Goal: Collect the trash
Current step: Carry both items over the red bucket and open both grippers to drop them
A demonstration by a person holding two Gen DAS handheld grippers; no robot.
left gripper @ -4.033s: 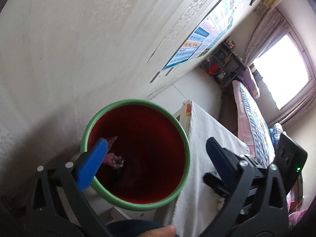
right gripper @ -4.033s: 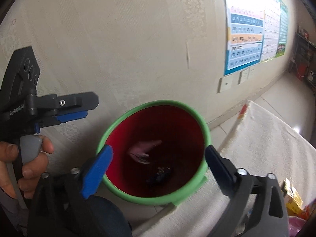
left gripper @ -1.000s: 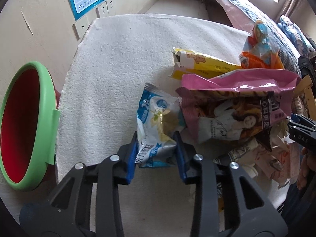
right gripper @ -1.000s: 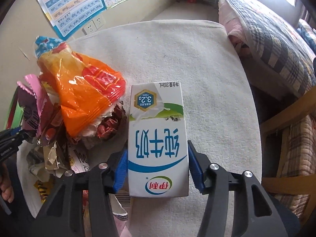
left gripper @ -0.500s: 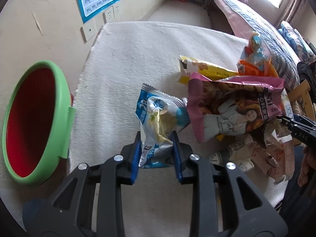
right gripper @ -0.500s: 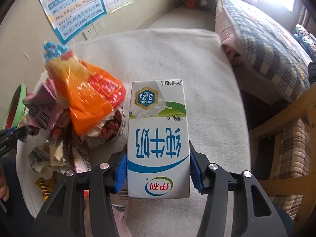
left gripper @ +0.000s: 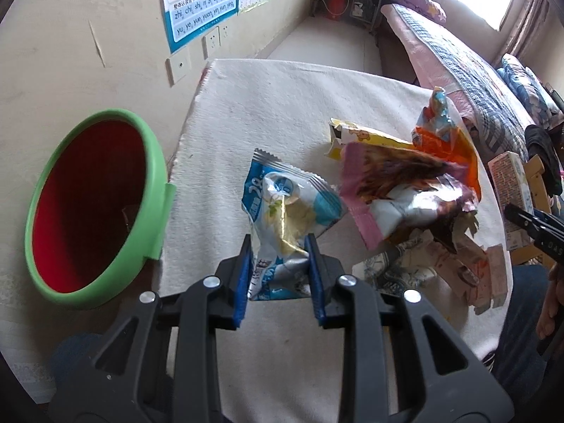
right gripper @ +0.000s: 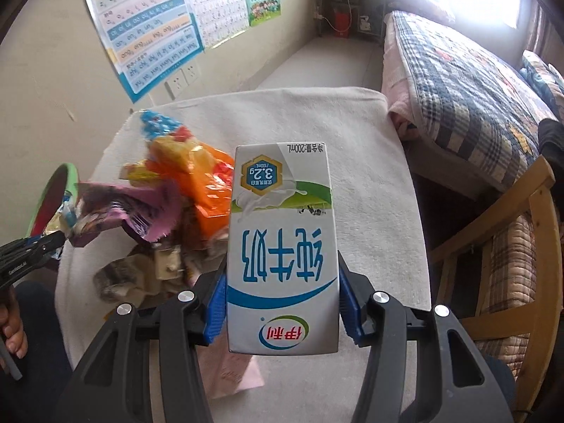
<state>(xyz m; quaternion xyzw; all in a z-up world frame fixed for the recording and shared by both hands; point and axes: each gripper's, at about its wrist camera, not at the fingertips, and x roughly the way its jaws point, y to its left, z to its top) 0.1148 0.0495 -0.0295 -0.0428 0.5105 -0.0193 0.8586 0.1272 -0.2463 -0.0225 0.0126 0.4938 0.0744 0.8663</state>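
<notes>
While bare cloth (left gripper: 282, 112) lies beyond, we clamp blue-white snack wrapper (left gripper: 282, 211) in left gripper (left gripper: 278, 275), milk carton (right gripper: 282, 246) lengthwise, upside-down in right gripper (right gripper: 282, 313).

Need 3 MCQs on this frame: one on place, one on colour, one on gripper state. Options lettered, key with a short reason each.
1. Where is the bin relative to the cloth-covered table, in the left wrist view?
A. On the table
B. Off its left edge, by the wall
C. Under the bed

2. What colour is the bin's inside?
A. Red
B. Blue
C. White

3. What is the right gripper doing?
A. Open, with nothing between the jaws
B. Shut on an orange bag
C. Shut on the milk carton

Key:
1 B: the green rim sits beside the table's left edge, against the wall.
2 A: the interior is red inside a green rim.
3 C: both blue pads press on the carton's sides.
</notes>
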